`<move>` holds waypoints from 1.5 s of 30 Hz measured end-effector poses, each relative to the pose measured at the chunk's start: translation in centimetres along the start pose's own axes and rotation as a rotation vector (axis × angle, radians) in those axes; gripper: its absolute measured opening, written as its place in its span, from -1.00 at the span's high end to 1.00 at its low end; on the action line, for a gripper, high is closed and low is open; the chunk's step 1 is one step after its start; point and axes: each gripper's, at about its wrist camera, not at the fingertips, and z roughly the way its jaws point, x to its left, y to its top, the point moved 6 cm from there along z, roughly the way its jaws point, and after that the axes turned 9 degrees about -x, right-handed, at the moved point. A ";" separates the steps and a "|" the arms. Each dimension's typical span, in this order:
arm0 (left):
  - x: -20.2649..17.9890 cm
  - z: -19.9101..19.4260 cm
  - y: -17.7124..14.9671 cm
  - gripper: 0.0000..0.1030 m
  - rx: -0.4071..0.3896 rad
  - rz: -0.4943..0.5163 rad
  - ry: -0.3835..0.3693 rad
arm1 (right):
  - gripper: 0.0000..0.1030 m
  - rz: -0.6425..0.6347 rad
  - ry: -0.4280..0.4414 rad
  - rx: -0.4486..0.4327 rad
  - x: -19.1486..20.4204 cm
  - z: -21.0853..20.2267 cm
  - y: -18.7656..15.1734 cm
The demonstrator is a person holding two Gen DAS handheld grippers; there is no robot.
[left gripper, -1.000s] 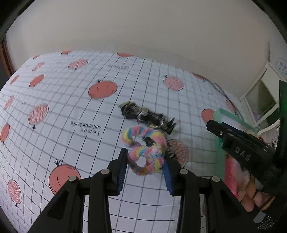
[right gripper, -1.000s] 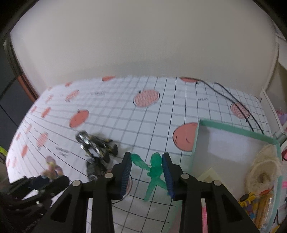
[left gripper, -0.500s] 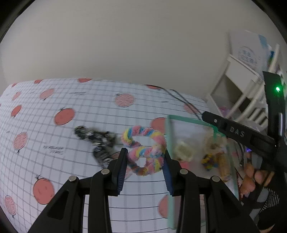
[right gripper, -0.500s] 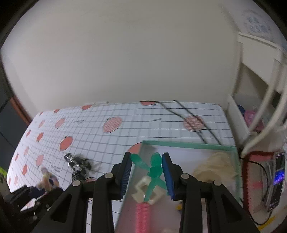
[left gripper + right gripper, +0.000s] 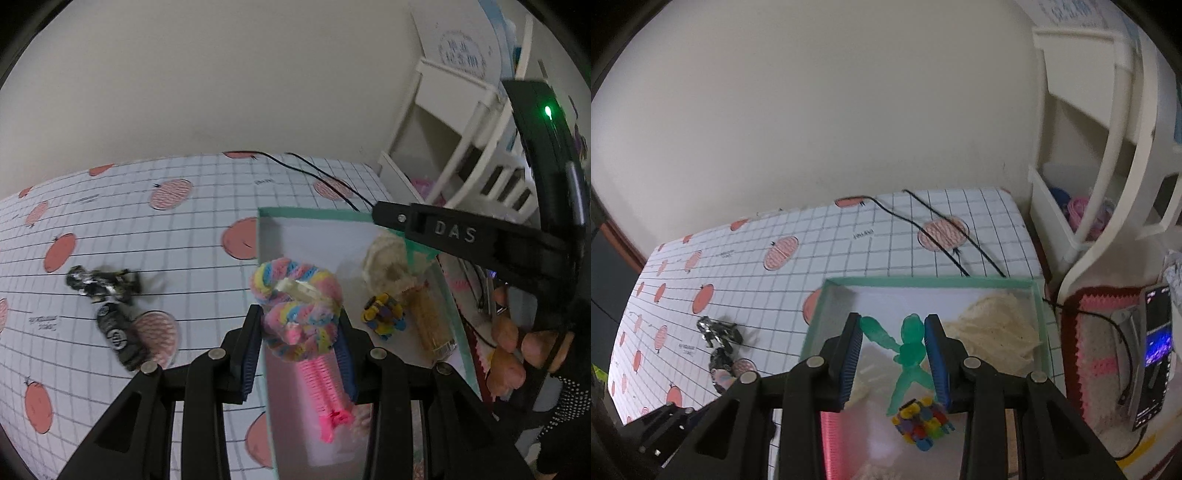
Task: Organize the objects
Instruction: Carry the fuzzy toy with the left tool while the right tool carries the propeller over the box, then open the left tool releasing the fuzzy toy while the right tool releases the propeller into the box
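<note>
My left gripper point(image 5: 300, 332) is shut on a fuzzy pastel rainbow loop point(image 5: 299, 314) and holds it over the left side of the green-rimmed box point(image 5: 314, 213). Over the same box point(image 5: 923, 282), my right gripper point(image 5: 894, 339) is shut on a translucent green figure point(image 5: 909, 350). Inside the box lie a pink ridged piece point(image 5: 321, 384), a multicoloured brick toy point(image 5: 923, 424), a cream fluffy item point(image 5: 993, 336) and an amber tube point(image 5: 430, 325). The right gripper's black body point(image 5: 461, 236) and the hand holding it show at the right of the left wrist view.
Two dark toy figures point(image 5: 105, 288) lie on the checked tablecloth point(image 5: 129, 229) left of the box. Black cables point(image 5: 945, 243) run across the cloth behind the box. A white shelf unit point(image 5: 1108, 184) and a phone point(image 5: 1156, 350) on a pink mat stand to the right.
Both grippers have carried their toys rightward from above the tablecloth to above the box. The dark figures have slid to the left in both views.
</note>
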 end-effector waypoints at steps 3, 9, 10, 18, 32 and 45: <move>-0.8 1.5 -0.6 0.26 0.020 -0.005 -0.016 | 0.28 0.005 -0.004 0.025 -0.6 1.0 -0.7; -2.3 3.5 -2.0 0.25 0.061 0.035 -0.029 | 0.28 0.001 -0.039 0.069 -1.9 2.2 -2.0; -2.5 3.6 -2.2 0.25 0.067 0.040 -0.029 | 0.28 0.001 -0.041 0.075 -2.0 2.4 -2.2; -3.7 4.2 -3.4 0.25 0.086 0.094 -0.019 | 0.27 0.011 -0.071 0.112 -3.2 3.5 -3.5; -3.5 4.0 -3.7 0.10 0.107 0.063 -0.044 | 0.19 0.033 -0.065 0.135 -3.1 3.7 -3.7; -2.7 2.3 -2.4 0.08 0.094 0.017 -0.087 | -0.06 0.017 -0.054 0.113 -2.7 2.6 -2.7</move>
